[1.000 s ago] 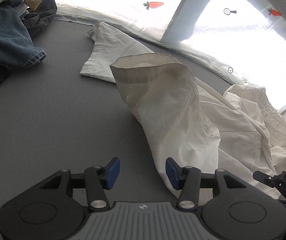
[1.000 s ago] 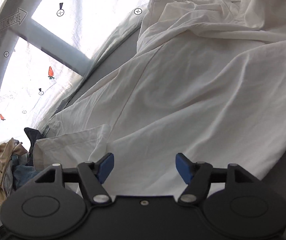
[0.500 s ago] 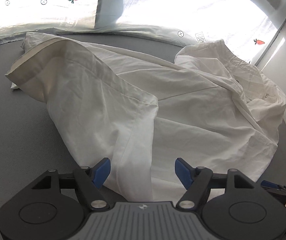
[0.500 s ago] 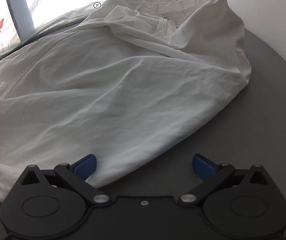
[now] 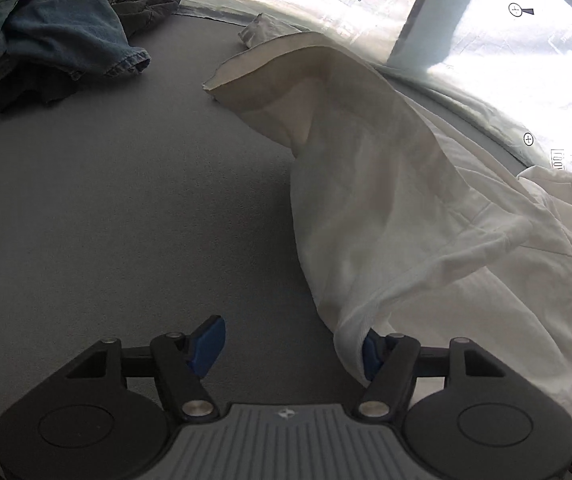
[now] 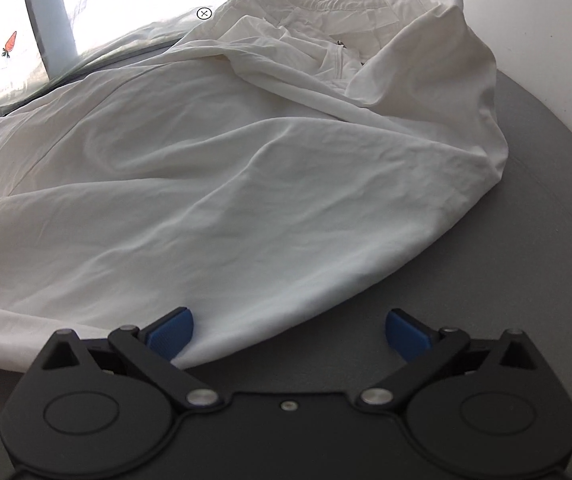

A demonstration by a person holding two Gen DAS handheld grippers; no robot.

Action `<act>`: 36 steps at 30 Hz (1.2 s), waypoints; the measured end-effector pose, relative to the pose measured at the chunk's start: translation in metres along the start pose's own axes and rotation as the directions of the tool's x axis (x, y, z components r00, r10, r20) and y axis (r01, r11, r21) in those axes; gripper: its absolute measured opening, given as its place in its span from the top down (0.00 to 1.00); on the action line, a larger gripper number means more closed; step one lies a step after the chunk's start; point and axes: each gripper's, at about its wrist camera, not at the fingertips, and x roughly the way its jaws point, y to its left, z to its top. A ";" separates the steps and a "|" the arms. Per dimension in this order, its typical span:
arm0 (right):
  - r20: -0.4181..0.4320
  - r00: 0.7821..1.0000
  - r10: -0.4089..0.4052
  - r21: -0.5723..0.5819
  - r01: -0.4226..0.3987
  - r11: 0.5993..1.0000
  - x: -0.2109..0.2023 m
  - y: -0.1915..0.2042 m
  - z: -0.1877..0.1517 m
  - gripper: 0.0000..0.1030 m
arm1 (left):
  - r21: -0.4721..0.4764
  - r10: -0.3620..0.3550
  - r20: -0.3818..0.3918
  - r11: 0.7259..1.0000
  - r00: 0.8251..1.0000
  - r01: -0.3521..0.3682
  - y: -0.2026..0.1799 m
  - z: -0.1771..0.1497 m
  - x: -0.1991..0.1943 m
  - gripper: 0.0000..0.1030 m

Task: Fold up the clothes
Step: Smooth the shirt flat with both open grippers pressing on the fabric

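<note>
Two hand-held grippers are over a grey surface [image 5: 126, 208] on which white trousers [image 6: 246, 168] lie rumpled, one leg raised in a fold. Left hand-held gripper [image 5: 289, 346]: jaws closing, trouser hem against one pad only, not clamped. Right hand-held gripper [image 6: 289, 332]: jaws fully spread, the trousers' edge between them, ungripped.
</note>
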 end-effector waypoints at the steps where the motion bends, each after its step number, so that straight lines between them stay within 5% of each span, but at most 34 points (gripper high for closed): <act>1: -0.001 1.000 0.000 0.000 0.000 1.000 -0.001 0.000 0.000 0.00 | -0.055 -0.009 -0.013 0.998 1.000 0.008 0.010 -0.002 -0.003 0.38; 5: -0.004 1.000 0.004 -0.008 -0.004 1.000 -0.001 0.000 0.000 0.00 | -0.158 0.039 -0.017 0.987 0.999 -0.041 0.032 -0.010 -0.020 0.45; 9: -0.008 1.000 0.011 -0.017 -0.011 1.000 0.000 0.000 0.001 0.00 | -0.327 0.091 -0.028 0.940 0.995 -0.095 0.072 -0.005 -0.027 0.47; 12: -0.018 1.000 0.020 -0.032 -0.021 0.999 0.001 -0.001 0.003 0.00 | -0.455 0.021 -0.021 0.890 1.000 -0.028 0.098 -0.008 -0.022 0.46; 18: -0.012 1.000 -0.003 -0.088 0.002 0.996 0.001 -0.011 0.022 0.00 | -0.366 0.062 -0.055 0.927 0.997 -0.078 0.079 -0.014 -0.025 0.43; 25: 0.159 0.977 -0.143 -0.056 0.154 0.986 -0.013 -0.062 0.063 0.00 | -0.393 0.076 -0.065 0.914 0.995 -0.095 0.073 -0.022 -0.017 0.32; 29: 0.215 0.961 -0.177 0.053 0.169 0.984 -0.013 -0.101 0.097 0.01 | -0.393 0.116 -0.049 0.911 0.992 -0.126 0.062 -0.020 -0.014 0.33; 32: 0.249 0.952 -0.180 0.118 0.154 0.981 -0.008 -0.121 0.127 0.08 | -0.409 0.139 -0.040 0.901 0.989 -0.143 0.059 -0.015 -0.012 0.45; 34: 0.274 0.946 -0.173 0.150 0.136 0.979 -0.005 -0.130 0.147 0.23 | -0.422 0.149 -0.038 0.894 0.988 -0.151 0.059 -0.011 -0.010 0.61; 35: 0.288 0.944 -0.160 0.161 0.117 0.980 -0.004 -0.133 0.157 0.39 | -0.434 0.154 -0.038 0.887 0.987 -0.155 0.060 -0.009 -0.009 0.67; 36: 0.294 0.945 -0.140 0.164 0.095 0.982 -0.001 -0.135 0.168 0.41 | -0.448 0.159 -0.038 0.880 0.987 -0.159 0.061 -0.008 -0.009 0.78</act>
